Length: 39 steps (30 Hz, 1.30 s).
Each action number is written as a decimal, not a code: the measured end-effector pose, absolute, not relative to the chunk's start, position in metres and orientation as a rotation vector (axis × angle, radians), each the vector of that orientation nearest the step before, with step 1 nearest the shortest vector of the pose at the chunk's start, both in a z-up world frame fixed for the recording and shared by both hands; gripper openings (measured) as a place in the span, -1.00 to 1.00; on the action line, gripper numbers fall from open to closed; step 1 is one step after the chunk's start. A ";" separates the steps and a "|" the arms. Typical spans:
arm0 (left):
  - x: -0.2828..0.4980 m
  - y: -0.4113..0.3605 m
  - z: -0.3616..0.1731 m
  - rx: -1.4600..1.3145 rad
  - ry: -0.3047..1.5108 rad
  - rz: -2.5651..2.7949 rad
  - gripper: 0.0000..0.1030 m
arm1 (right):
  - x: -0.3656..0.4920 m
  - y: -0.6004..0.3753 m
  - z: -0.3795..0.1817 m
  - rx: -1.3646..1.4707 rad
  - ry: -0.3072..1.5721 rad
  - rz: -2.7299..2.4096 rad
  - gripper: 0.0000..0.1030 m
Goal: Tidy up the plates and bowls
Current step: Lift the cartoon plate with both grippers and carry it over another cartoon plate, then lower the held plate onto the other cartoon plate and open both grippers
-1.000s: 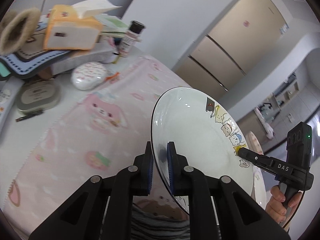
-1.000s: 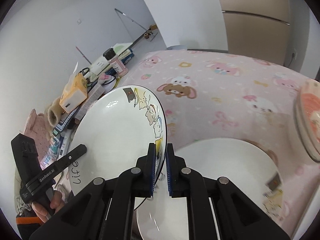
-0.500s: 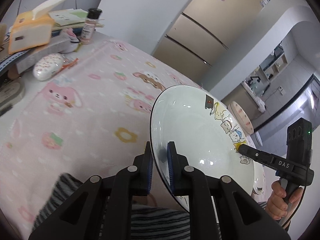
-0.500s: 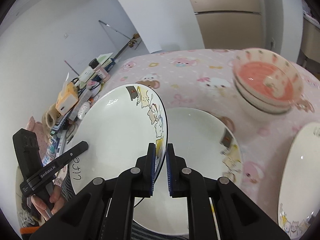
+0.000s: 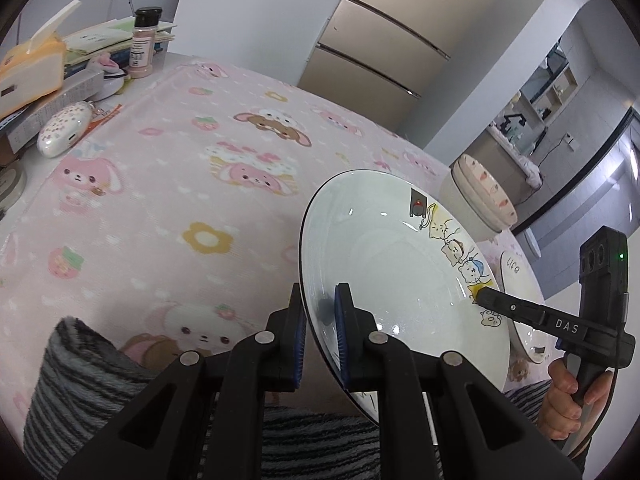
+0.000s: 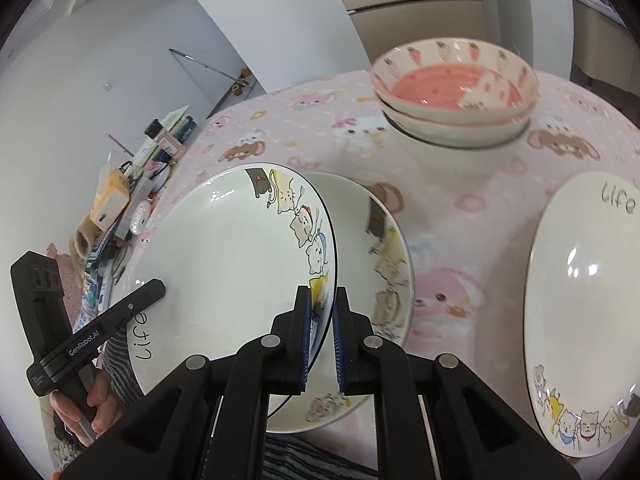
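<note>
Right wrist view: both grippers, left [image 6: 162, 289] and right [image 6: 320, 312], clamp opposite rims of a tilted plate [image 6: 224, 256] just above the lower plate [image 6: 390, 264] at frame center.

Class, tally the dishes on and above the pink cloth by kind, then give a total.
Plates: 3, the held plate gripped by the left tool and right tool, the plate beneath, the right plate
Bowls: 2 by visible rims, top bowl, lower bowl
Total: 5
</note>
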State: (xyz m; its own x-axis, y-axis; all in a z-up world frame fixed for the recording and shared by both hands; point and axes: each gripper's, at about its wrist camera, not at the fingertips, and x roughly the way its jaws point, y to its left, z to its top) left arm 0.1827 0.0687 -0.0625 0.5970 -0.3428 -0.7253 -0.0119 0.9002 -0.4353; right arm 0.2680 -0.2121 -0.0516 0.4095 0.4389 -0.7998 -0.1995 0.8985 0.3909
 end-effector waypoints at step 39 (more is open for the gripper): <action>0.181 0.048 -0.065 -0.281 0.902 -0.166 -0.72 | 0.266 -0.244 -0.064 0.380 1.094 0.361 -0.69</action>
State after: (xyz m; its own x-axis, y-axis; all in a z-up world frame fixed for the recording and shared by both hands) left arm 0.1814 0.0478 -0.0653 0.6109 -0.2591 -0.7481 0.0249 0.9508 -0.3089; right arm 0.2664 -0.2444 -0.0638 0.4138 0.4623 -0.7842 -0.0955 0.8788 0.4676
